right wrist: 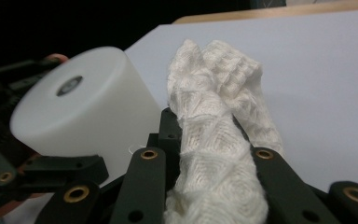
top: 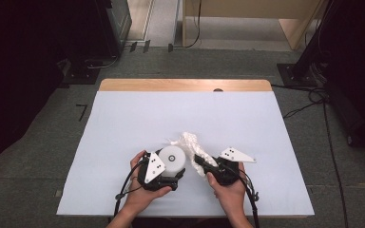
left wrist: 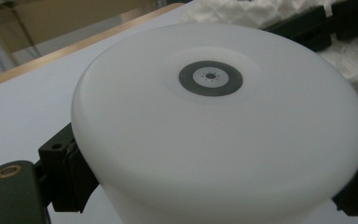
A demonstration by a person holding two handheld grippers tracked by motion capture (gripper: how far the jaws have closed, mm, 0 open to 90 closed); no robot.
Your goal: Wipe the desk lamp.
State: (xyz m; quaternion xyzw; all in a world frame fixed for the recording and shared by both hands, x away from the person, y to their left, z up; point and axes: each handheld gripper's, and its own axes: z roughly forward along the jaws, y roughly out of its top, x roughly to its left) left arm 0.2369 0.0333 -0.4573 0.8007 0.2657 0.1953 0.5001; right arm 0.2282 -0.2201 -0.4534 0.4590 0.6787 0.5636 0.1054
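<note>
A white cylinder point(top: 173, 157) with a dark ring on its top face stands on the table near the front edge. My left gripper point(top: 176, 167) is shut on its sides; in the left gripper view the cylinder point(left wrist: 214, 121) sits between the two black jaws. Right beside it lies a crumpled white woven cloth point(top: 188, 141). My right gripper point(top: 200, 160) is shut on one end of it. In the right gripper view the cloth point(right wrist: 214, 149) rises bunched between the jaws, and the cylinder point(right wrist: 81, 116) stands close on its left, touching or nearly touching the cloth.
A pale cover point(top: 138, 118) spreads over the table, with a wooden strip point(top: 185, 85) bare along the far edge. Dark equipment stands point(top: 294, 71) and cables point(top: 313, 99) are on the floor around the table. Wooden furniture point(top: 247, 19) is at the back.
</note>
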